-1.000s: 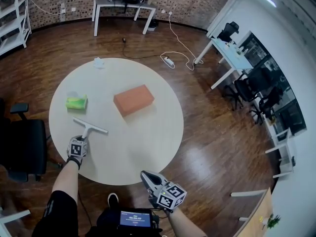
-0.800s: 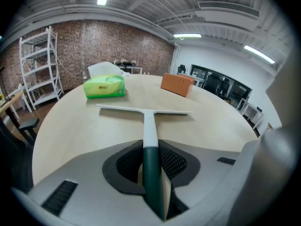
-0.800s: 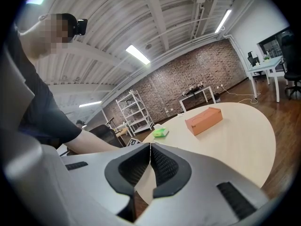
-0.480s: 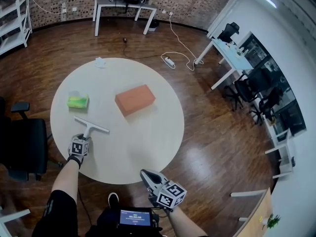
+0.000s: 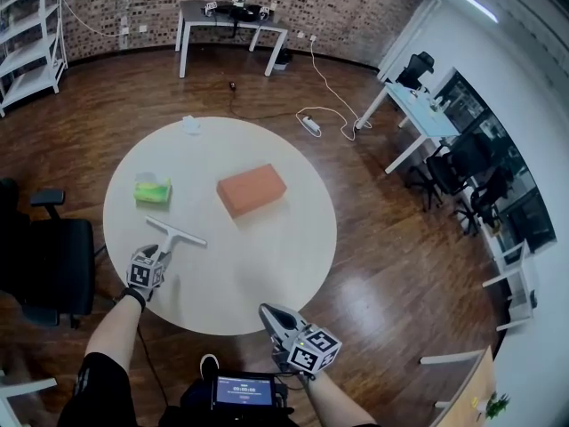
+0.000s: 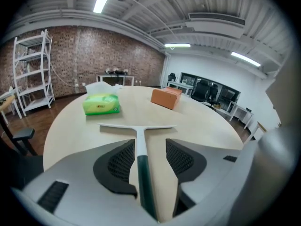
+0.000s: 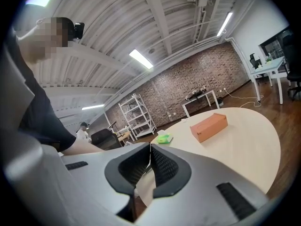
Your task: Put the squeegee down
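The squeegee [image 5: 175, 235] lies flat on the round surface [image 5: 267, 265], its handle between my left tongs [image 6: 148, 147], which are opening and do not press it, so I would draw them straight back along the handle, the right tongs [image 7: 149, 161] closed and empty

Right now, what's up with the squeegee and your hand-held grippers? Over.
Left hand-held gripper opening, squeegee handle loose between jaws. Right hand-held gripper shut, empty. Squeegee flat on table. Tissue pack, orange box well clear.
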`<state>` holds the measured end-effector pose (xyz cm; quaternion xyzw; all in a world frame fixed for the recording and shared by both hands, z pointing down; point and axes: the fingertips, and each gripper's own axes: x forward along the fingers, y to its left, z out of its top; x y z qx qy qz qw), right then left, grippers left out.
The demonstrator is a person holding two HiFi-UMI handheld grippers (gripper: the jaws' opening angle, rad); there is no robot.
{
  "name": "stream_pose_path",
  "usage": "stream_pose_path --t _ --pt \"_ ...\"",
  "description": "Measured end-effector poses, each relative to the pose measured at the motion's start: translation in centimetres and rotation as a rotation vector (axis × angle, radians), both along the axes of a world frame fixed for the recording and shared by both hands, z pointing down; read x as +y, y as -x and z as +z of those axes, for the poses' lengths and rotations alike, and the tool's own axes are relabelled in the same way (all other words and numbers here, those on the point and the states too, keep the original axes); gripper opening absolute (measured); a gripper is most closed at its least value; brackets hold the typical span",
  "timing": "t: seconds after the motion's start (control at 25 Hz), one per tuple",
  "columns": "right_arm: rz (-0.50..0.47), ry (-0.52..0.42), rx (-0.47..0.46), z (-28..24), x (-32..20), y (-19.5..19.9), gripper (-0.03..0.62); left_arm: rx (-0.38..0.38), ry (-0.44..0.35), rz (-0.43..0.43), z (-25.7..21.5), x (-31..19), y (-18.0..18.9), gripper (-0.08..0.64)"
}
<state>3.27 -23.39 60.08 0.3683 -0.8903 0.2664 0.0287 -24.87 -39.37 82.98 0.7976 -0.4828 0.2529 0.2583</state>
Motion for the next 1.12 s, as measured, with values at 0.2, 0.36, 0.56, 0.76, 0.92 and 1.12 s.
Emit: stream_pose_path --t 0.2,0.36,0.56,0.76,0.92,1.12 --pt "0.015 -0.002 -0.015 -0.9 -0.4 0.3 0.035 0.039 -0.032 -0.009 -2.6 2.5 -0.3 0.218" --pt "0.014 0.0 -0.001 -1.0 -0.3 0.5 0.029 0.02 -0.059 0.025 -4.2 5.4 -0.8 0.218" --pt "0.001 -0.001 0.014 -1.2 0.4 0.5 0.021 0.04 -0.083 0.008 -6.6 9.3 -0.8 0.218" --pt "-0.024 -0.013 -0.006 -1.7 0.6 0.8 0.018 0.052 -0.1 -0.044 -8.5 13.2 0.0 0.218" --pt "-0.061 -0.042 -0.017 -2.8 0.3 1.4 0.017 0.07 -0.122 -0.076 -10.8 16.2 -0.2 0.218" --pt "-0.095 -0.072 -0.043 -4.4 0.1 1.3 0.017 0.08 -0.172 -0.103 -13.8 20.1 -2.0 0.218"
